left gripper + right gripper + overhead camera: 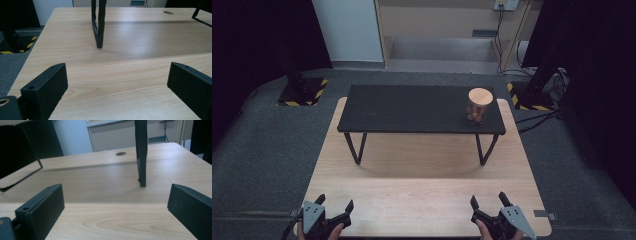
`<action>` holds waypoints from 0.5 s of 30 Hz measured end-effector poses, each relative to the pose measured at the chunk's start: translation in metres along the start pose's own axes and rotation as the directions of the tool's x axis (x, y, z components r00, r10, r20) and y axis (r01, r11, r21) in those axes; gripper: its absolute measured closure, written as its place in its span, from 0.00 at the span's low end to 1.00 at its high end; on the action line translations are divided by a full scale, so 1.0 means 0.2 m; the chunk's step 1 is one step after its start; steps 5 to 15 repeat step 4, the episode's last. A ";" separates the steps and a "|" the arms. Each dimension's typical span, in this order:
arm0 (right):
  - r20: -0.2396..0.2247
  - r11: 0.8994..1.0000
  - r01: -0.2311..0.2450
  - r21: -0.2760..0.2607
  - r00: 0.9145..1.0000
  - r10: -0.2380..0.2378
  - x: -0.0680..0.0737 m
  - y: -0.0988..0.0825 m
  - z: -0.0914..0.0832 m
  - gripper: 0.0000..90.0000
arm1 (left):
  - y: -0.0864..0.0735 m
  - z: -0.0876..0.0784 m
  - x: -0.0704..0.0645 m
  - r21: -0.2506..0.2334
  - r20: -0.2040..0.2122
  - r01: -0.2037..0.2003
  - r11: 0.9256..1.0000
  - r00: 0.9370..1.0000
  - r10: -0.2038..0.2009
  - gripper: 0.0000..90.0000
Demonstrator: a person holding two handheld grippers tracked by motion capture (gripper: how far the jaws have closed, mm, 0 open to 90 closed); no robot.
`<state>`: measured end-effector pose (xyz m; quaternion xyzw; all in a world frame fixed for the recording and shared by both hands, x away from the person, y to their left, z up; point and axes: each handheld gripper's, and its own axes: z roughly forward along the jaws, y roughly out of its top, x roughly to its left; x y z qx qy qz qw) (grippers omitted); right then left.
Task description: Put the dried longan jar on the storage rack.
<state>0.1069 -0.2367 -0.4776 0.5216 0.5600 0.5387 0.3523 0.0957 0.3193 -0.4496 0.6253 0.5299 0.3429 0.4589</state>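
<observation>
Left tongs [333, 206]: yours stand apart, empty, at 7 o'clock on the worktop [422, 200].
Right tongs [488, 200]: apart too, empty, at 5 o'clock.
Jar [477, 105]: at 1 o'clock, on the black shelf [412, 107], near its right end.
Risk: a high reach could nudge the tall jar off that end; a low one catches the shelf legs [355, 147].
Room: open worktop ahead of both tongs; the near edge lies just behind them.
</observation>
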 end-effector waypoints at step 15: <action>-0.026 0.999 0.014 -0.032 1.000 -0.015 0.02 0.09 0.00 0.01 | 0.02 -0.02 0.01 -0.009 0.015 -0.004 1.000 1.000 0.004 0.02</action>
